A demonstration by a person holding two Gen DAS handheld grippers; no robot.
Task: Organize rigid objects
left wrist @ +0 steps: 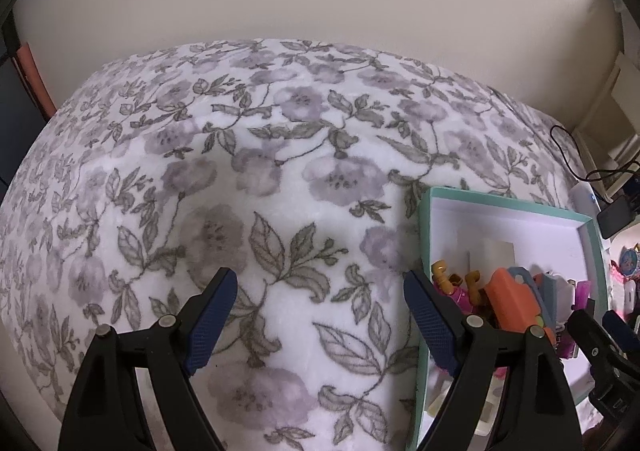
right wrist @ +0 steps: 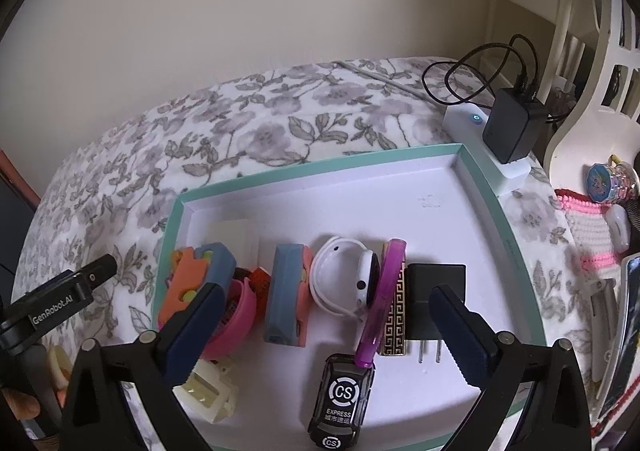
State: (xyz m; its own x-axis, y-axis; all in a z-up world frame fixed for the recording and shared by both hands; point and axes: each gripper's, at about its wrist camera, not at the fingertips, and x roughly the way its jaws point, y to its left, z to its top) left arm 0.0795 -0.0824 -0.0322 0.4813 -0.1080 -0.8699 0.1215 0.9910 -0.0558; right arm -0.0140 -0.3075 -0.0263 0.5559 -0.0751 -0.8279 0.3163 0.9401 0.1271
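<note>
Left gripper [left wrist: 320, 315] jaws spread wide, nothing between them, over bare floral blanket [left wrist: 280, 155]. The teal-rimmed box [left wrist: 508, 207] sits at its 3 o'clock, one finger just overlapping the box's left wall (no loose item visible on the blanket on this side).

Right gripper [right wrist: 326, 325] fully spread, empty, hovering over the box interior. Row in the box, left to right: orange-blue block [right wrist: 200, 275], pink cup [right wrist: 240, 315], blue-orange block [right wrist: 288, 291], white smartwatch [right wrist: 344, 275], purple pen [right wrist: 384, 299], patterned strip [right wrist: 396, 315], black plug [right wrist: 432, 291].

Black toy car [right wrist: 340, 399] lies at the right gripper's 6 o'clock, long axis running 12-to-6. Right hand is nearer; likely just-placed item.
</note>
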